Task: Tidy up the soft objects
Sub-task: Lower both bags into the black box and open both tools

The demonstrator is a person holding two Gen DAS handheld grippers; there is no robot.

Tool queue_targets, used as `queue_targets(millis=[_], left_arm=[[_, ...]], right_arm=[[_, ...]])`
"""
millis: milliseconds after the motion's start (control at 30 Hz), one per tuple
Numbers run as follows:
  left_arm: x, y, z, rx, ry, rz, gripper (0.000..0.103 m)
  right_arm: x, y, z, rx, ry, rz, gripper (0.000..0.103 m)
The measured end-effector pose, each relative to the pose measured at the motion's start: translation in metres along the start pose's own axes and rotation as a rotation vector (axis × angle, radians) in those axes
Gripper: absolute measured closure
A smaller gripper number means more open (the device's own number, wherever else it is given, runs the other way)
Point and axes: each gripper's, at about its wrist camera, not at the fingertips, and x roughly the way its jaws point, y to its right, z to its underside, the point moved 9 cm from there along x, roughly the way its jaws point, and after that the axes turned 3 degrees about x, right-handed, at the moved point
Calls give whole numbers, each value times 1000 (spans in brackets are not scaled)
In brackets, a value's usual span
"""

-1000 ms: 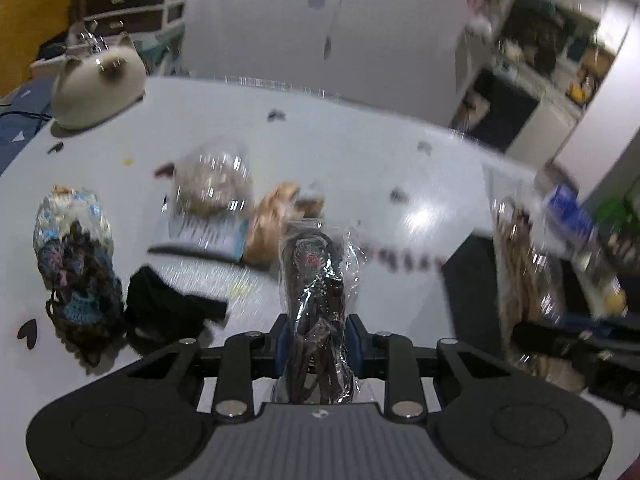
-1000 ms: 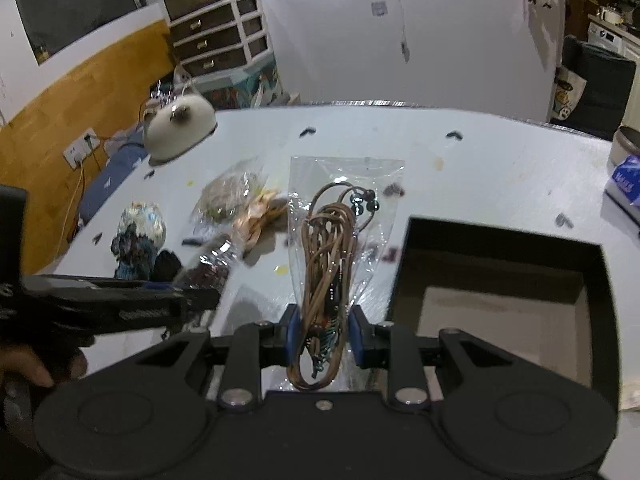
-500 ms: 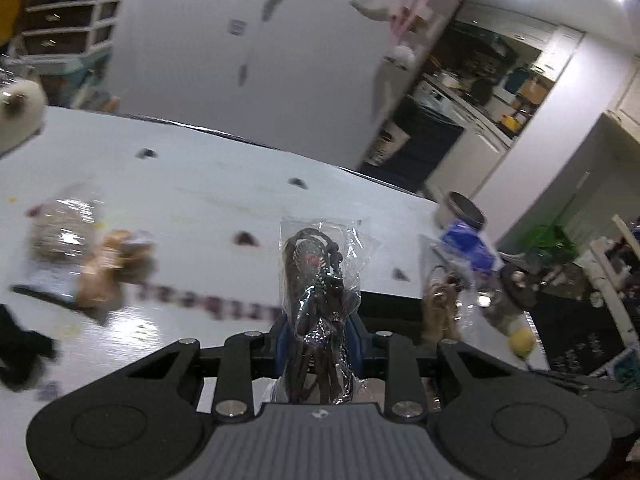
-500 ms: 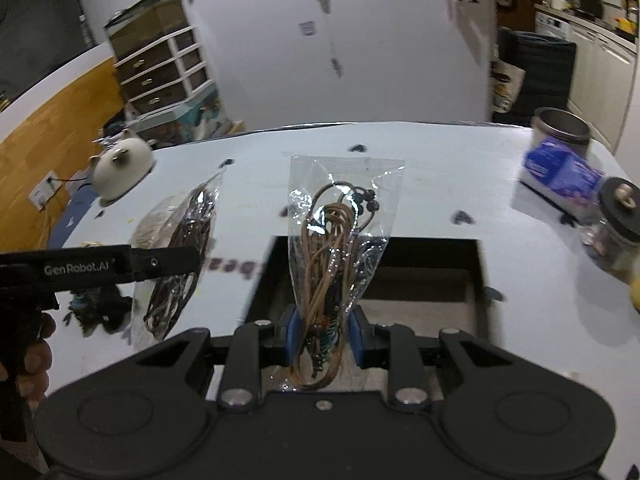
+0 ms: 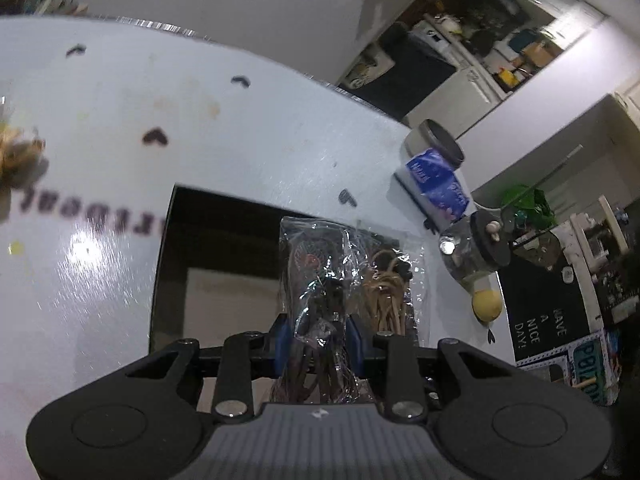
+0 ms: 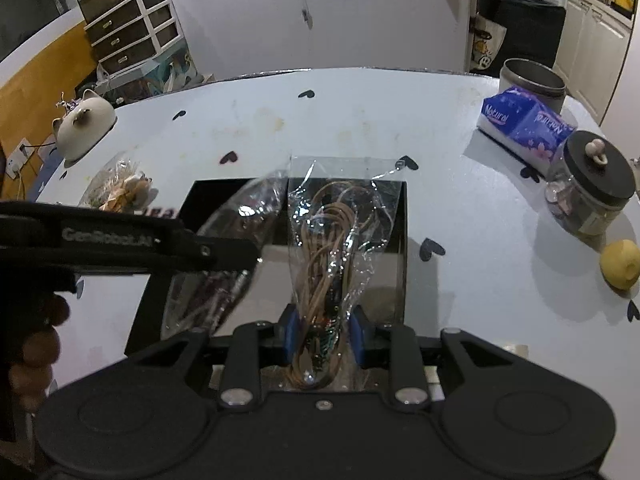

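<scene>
So the main container here is the black box (image 6: pixel 400 216), open on top, sitting in the middle of the white table (image 6: pixel 360 120). Its pale floor looks bare where it shows, though the bags and grippers cover a good part of it.

Over on the right side of the right wrist view there's a glass jar (image 6: pixel 592 204) with a dark knobbed lid and some small bits inside (can't make out what). A metal tin (image 6: pixel 532 80) stands behind a blue tissue pack (image 6: pixel 524 124) at upper right, and a yellow lemon-looking thing (image 6: pixel 620 258) lies at the right edge. A clear bag of tan stuff (image 6: pixel 120 188) lies on the table left of the box.

Right gripper (image 6: pixel 323 338) is tilted down over the box's near edge. Its blue pads (image 6: pixel 290 336) still have the clear bag of tan cord (image 6: pixel 332 240) between them, but the jaws are easing apart. That bag stands upright over the box.

Left gripper (image 5: pixel 319 340) is also angled down over the box, pads pinching the clear bag of dark cord (image 5: pixel 316 280) tight. In the right wrist view it comes in from the left, with the hand (image 6: pixel 36 344) wrapped round its handle at lower left. The two bags hang just beside each other above the box opening.
</scene>
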Motion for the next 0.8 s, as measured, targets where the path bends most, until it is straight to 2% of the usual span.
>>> queue_targets(millis=[33, 133, 167, 267, 433, 500, 567, 600, 700, 800], left_arm=[[3, -2, 1, -15, -6, 0, 72], [11, -6, 3, -50, -20, -9, 72], [14, -9, 3, -56, -28, -14, 72], [25, -11, 7, -58, -68, -46, 72], [42, -4, 10, -45, -98, -48, 71], [49, -1, 10, -40, -101, -45, 60], [53, 2, 12, -42, -102, -30, 41], [54, 4, 13, -40, -103, -23, 39], [52, 5, 13, -35, -96, -15, 39], [48, 4, 13, -34, -93, -17, 45]], right_arm=[[1, 2, -1, 3, 2, -4, 70], [0, 6, -4, 5, 17, -26, 53], [-2, 7, -6, 4, 25, -33, 52], [-6, 10, -7, 2, 38, -36, 52], [-16, 19, -8, 6, 57, -27, 53], [-19, 23, -8, 14, 62, -25, 53], [-21, 27, -8, 24, 65, -19, 53], [-22, 29, -8, 29, 67, -16, 53], [-24, 34, -7, 47, 70, -11, 53], [-28, 37, -6, 63, 76, -13, 54]])
